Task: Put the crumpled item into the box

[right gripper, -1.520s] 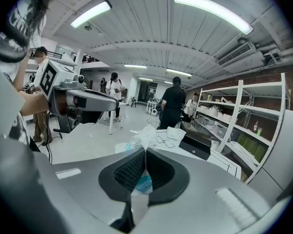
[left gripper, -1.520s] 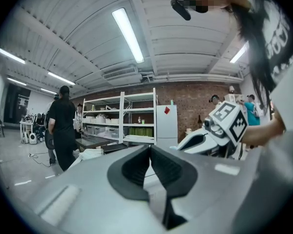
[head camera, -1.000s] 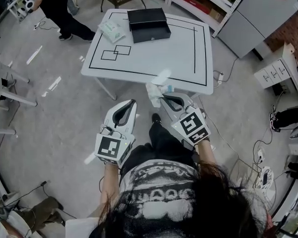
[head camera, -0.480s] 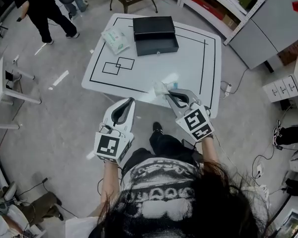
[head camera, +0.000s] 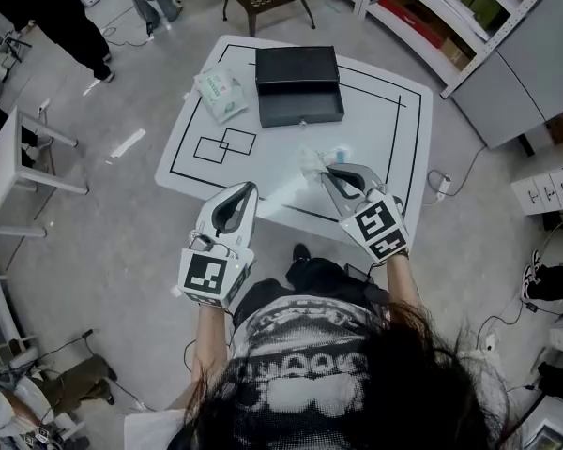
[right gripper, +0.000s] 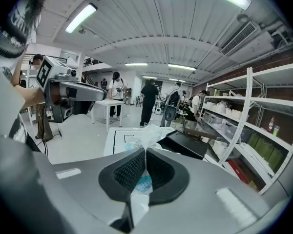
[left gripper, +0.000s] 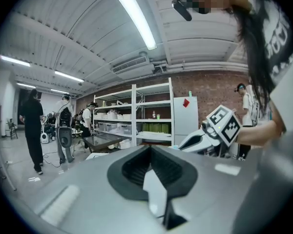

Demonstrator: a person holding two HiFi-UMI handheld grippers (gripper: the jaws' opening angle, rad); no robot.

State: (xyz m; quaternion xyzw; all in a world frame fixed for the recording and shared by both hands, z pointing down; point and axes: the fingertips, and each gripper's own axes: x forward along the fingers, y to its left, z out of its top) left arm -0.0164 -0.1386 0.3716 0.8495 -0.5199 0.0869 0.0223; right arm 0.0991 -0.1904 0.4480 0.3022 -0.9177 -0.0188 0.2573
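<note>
One second on, clenching the crumpled item (right gripper: 145, 136) between the fingers (right gripper: 128, 172) of the right gripper (head camera: 327, 170). Having crossed from above the floor to above the near part of the desk (head camera: 380, 148), closing on the black box (head camera: 300, 104) but hanging well apart from it. Heading for a box lying open at the far side, so probably needing only a forward carry and a release. Showing as thin white film, bunched and bulging past the pads, with pale blue print. Keeping the left gripper (head camera: 248, 189) clenched on nothing, off the desk's near edge.
</note>
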